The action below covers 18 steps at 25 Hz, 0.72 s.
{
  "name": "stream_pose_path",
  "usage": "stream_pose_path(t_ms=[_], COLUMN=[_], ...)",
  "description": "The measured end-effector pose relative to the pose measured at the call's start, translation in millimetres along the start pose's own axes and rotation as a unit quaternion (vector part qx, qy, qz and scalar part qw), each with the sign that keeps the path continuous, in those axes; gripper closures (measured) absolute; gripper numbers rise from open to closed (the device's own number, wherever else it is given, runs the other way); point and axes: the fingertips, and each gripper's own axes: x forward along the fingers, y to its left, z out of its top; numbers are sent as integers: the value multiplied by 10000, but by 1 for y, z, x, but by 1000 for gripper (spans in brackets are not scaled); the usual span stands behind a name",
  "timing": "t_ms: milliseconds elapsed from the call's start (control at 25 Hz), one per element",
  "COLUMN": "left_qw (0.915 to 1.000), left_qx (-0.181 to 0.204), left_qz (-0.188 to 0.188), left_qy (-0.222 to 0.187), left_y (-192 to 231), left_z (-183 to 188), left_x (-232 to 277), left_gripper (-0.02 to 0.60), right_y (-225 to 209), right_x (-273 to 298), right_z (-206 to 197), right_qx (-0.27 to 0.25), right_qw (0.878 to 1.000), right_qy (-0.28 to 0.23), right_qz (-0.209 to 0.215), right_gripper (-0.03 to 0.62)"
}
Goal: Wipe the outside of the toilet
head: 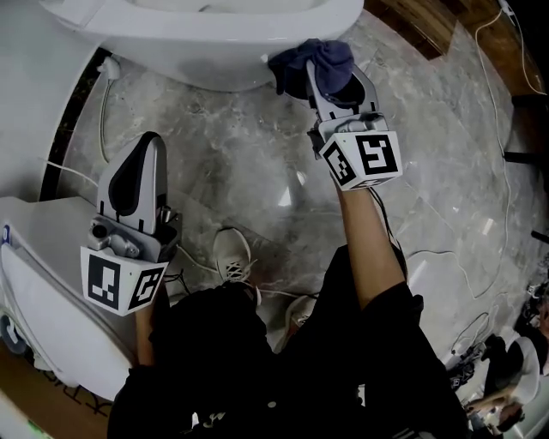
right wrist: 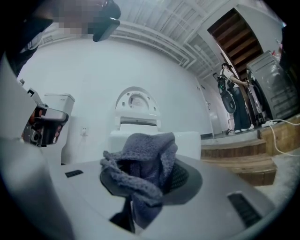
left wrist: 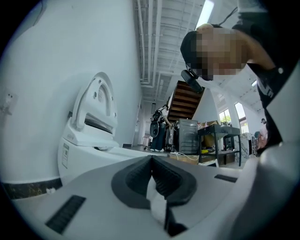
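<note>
My right gripper (head: pixel 324 75) is clamped on a bunched blue cloth (head: pixel 313 60), which bulges over both jaws, and the cloth is pushed up against the outer curve of the toilet (head: pixel 214 39) just ahead of the tips. The bowl's rounded rim overhangs to the left of that gripper, so the way is shut forward and leftward; to its right and behind it lies bare marble floor (head: pixel 257 163), crossed farther right by thin white cables (head: pixel 482 103) (loose loops, well apart from the jaws). A wooden step (head: pixel 429 26) edges the floor ahead and to the right. My right arm is stretched out nearly straight, forearm bare, marker cube facing up. My left gripper (head: pixel 146 147) hangs back beside my left knee with its jaws pressed together on themselves, pointing ahead; a white fixture (head: pixel 39 249) stands close on its left, and my shoe (head: pixel 232 257) is just to its right. In the left gripper view the toilet's raised lid (left wrist: pixel 96 105) stands ahead and left.
</note>
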Motion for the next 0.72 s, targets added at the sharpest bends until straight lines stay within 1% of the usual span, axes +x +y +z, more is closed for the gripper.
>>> stream_pose_path(t_ms=[80,160,320,560,720], left_qw=[9999,9998,9996,9995,9994], left_qx=[-55,-32,-75,-89,-202], left_qz=[-94,-157,-261,-275,-249], left_qy=[42,93,110,155,140], left_y=[-4,-8,-8,-3,1], left_z=[-8,-15,-19,-22,-24], left_x=[4,6,7,8,7], left_gripper=[571,571,571,571,571], right_y=[1,2,4,8,10], right_x=[2,4,7,12,14], right_z=[-12,-23,-42,-67,-89], right_qx=[-80,-126,-212,-249,-311], right_qw=[9999,9999,9996,9991,9981], right_qy=[51,75,162,350,529], right_qz=[-35,-53,-17,25,40], right_gripper=[467,467,467,465,465])
